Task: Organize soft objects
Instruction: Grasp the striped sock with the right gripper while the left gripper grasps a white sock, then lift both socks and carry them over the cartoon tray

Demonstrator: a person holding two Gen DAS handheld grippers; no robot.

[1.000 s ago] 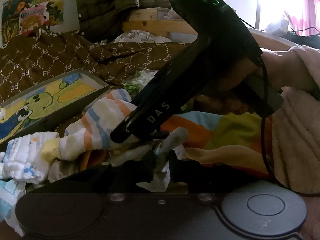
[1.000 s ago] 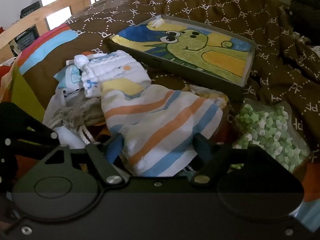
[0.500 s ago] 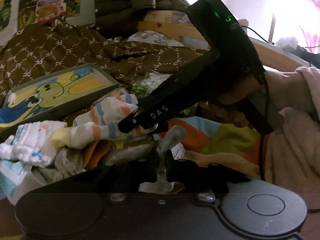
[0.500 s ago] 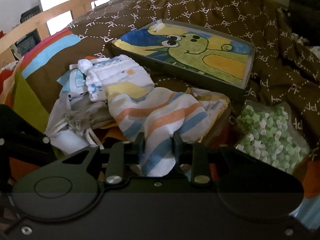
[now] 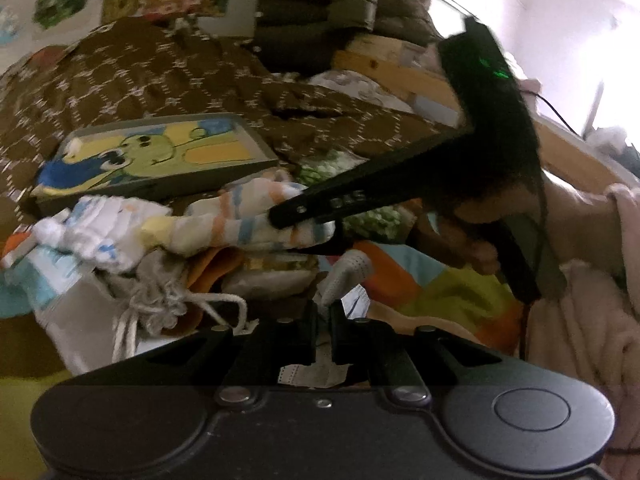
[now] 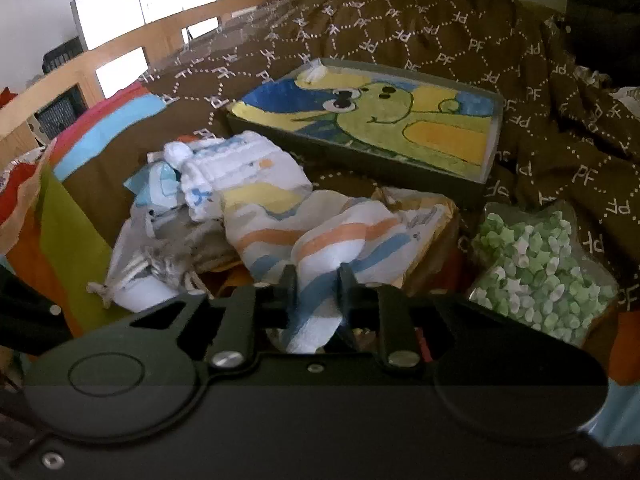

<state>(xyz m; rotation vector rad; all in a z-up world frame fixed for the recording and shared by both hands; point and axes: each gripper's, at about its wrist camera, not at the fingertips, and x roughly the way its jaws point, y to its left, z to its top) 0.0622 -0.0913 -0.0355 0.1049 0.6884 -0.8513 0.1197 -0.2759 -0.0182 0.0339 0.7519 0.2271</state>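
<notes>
Right now my right gripper (image 6: 317, 280) is clenched on the striped cloth (image 6: 320, 248), bunching it so I can lift it off the pile. My left gripper (image 5: 323, 316) pinches a grey fabric piece (image 5: 347, 270), pinning the heap underneath.

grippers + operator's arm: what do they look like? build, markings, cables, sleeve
Both matte black. The right gripper is pistol-shaped, with a long flat bar lettered "DAS", a green LED on top and a black cable trailing off. The hand on its handle wears a fluffy pale-pink sleeve. The left gripper has a rounded housing, silver screws and a circular disc.
</notes>
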